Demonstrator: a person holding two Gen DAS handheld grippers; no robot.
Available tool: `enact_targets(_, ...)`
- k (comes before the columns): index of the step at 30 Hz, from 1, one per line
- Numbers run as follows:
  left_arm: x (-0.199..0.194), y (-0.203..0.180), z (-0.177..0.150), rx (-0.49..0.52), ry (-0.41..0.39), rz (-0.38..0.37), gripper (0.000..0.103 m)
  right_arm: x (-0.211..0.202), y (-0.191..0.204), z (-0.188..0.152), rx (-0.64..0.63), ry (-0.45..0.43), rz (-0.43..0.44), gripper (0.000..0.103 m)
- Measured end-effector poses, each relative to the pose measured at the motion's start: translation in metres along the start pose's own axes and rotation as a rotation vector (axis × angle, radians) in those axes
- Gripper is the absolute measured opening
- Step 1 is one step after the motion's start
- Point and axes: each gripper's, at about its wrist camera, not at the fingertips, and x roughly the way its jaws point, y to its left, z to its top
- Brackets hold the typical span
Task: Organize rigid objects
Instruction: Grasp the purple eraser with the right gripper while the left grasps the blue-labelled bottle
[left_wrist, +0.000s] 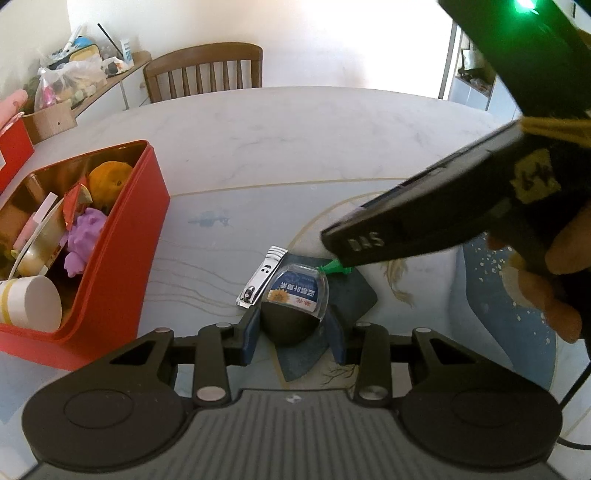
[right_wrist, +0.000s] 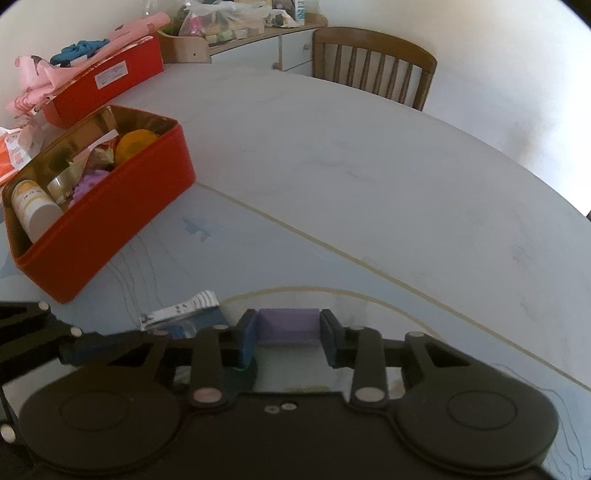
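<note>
Left wrist view: the left tool (left_wrist: 293, 334) has its pads pressed on a small dark bottle (left_wrist: 295, 308) with a clear domed cap, resting on the surface (left_wrist: 295, 147). A nail clipper (left_wrist: 263, 276) lies just beside it. A red tin (left_wrist: 122, 254) holding assorted items sits toward the left edge.

Right wrist view: the right tool (right_wrist: 288, 338) is clamped on a purple block (right_wrist: 288, 326), low over the surface near its front edge.
</note>
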Motion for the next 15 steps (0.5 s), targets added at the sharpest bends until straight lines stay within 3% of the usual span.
enact_targets(15, -0.021, 0.006, -0.001, -0.01, -0.002, 0.001, 0.036, -0.049, -0.017, -0.028, 0.082, -0.039, 0.009, 0.035)
